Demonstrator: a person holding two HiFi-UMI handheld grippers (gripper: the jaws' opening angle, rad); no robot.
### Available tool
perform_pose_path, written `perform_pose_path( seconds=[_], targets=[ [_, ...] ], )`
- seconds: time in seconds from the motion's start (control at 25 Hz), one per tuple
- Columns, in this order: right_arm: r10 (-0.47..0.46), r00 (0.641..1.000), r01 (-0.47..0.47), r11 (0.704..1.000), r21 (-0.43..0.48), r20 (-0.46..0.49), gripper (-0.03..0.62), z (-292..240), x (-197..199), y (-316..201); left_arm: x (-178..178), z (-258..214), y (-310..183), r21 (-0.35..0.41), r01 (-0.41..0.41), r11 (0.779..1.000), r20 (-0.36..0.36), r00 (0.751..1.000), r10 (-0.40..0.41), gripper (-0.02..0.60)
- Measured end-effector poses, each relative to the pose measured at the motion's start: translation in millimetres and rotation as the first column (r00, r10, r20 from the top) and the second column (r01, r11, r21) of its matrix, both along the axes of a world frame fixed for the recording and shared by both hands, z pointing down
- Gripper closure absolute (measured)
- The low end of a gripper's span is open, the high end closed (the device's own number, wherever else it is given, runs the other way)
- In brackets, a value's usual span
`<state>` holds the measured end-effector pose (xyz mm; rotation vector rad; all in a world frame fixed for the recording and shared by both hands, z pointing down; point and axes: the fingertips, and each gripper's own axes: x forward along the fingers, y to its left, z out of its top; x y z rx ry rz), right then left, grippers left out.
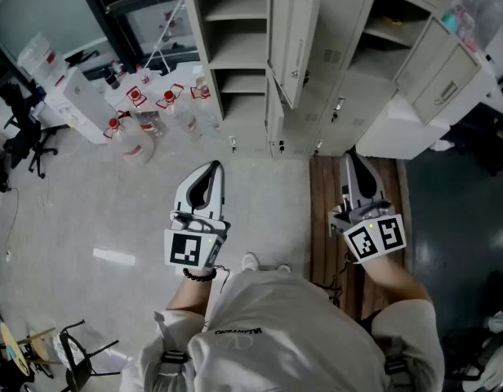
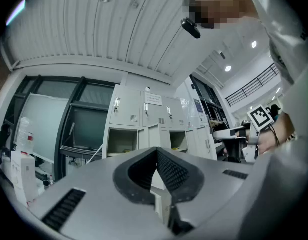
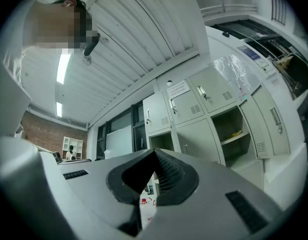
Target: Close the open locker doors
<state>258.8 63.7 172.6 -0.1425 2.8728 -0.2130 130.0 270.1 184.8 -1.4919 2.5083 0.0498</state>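
Note:
A beige locker bank (image 1: 333, 64) stands ahead of me, a short way off. An upper middle door (image 1: 294, 33) hangs wide open, a small lower door (image 1: 273, 117) below it is ajar, and a right door (image 1: 438, 73) swings out. My left gripper (image 1: 211, 168) and right gripper (image 1: 349, 158) are both shut and empty, held side by side short of the lockers. In the left gripper view the left gripper (image 2: 156, 152) faces the lockers (image 2: 144, 129). The right gripper (image 3: 155, 155) faces an open compartment (image 3: 233, 129) and its open door (image 3: 272, 118).
Clear bottles with red caps (image 1: 145, 109) stand on the floor left of the lockers. A white cabinet (image 1: 398, 129) sits at the right. A wooden floor strip (image 1: 323, 219) runs under my right gripper. An office chair (image 1: 27, 141) is far left.

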Motion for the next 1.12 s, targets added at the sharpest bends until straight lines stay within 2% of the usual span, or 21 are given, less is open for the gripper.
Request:
perform_pose_path(
  seconds=[0.16, 0.32, 0.6, 0.8, 1.12],
  targets=[
    [0.004, 1.000, -0.004, 1.000, -0.005, -0.008, 0.585, 1, -10, 7, -9, 0, 2, 0.000, -0.010, 1.000, 0.002, 1.000, 0.011, 0.578],
    [0.018, 1.000, -0.018, 0.999, -0.028, -0.011, 0.585, 7, -24, 10, -19, 7, -4, -0.011, -0.050, 0.999, 0.002, 0.999, 0.050, 0.578],
    [0.071, 0.997, -0.071, 0.997, -0.006, -0.024, 0.585, 18, -49, 14, -35, 33, -23, -0.026, -0.148, 0.989, -0.037, 0.989, 0.147, 0.578],
    [0.076, 0.996, -0.075, 0.997, 0.019, -0.044, 0.583, 25, -64, 8, -40, 50, -48, -0.056, -0.180, 0.982, -0.063, 0.982, 0.176, 0.578],
    [0.047, 0.998, -0.046, 0.999, 0.021, -0.049, 0.583, 30, -102, -27, -58, 56, -114, -0.087, -0.202, 0.976, -0.050, 0.979, 0.198, 0.578]
  ],
)
